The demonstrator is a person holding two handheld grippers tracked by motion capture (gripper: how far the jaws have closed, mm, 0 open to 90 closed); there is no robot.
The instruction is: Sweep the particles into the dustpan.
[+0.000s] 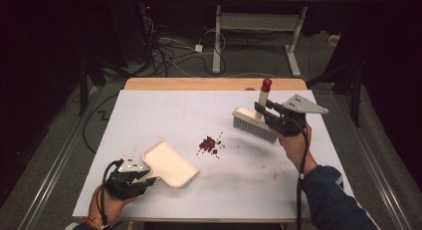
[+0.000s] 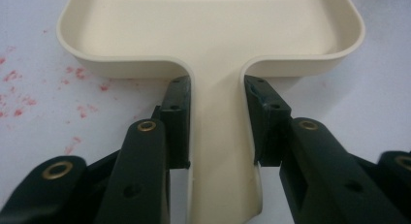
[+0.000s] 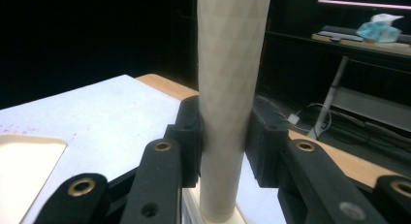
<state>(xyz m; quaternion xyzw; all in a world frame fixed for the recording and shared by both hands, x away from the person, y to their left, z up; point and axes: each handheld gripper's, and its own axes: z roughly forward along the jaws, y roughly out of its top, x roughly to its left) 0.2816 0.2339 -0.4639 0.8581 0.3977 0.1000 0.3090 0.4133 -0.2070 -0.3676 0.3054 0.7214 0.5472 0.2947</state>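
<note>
- surface (image 1: 149, 115): white sheet, red crumb pile (image 1: 210, 144) approx mid, btw dustpan & brush
- dustpan (image 1: 169, 164): flat on surface, front-left; left tool (image 1: 148, 178) pinching its handle
- brush (image 1: 255, 123): lifted, right of crumbs; right tool (image 1: 262, 112) clamped on its upright handle

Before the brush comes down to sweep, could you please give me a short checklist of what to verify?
1. Left tool clamped on the dustpan handle: ok.
2. Right tool clamped on the brush handle: ok.
3. Dustpan flat on the table: ok.
4. Red crumbs lie between brush and dustpan: ok.
5. Dustpan's open edge faces the crumbs: ok.
6. Bristles touching the table: not ok, brush is raised.
</note>
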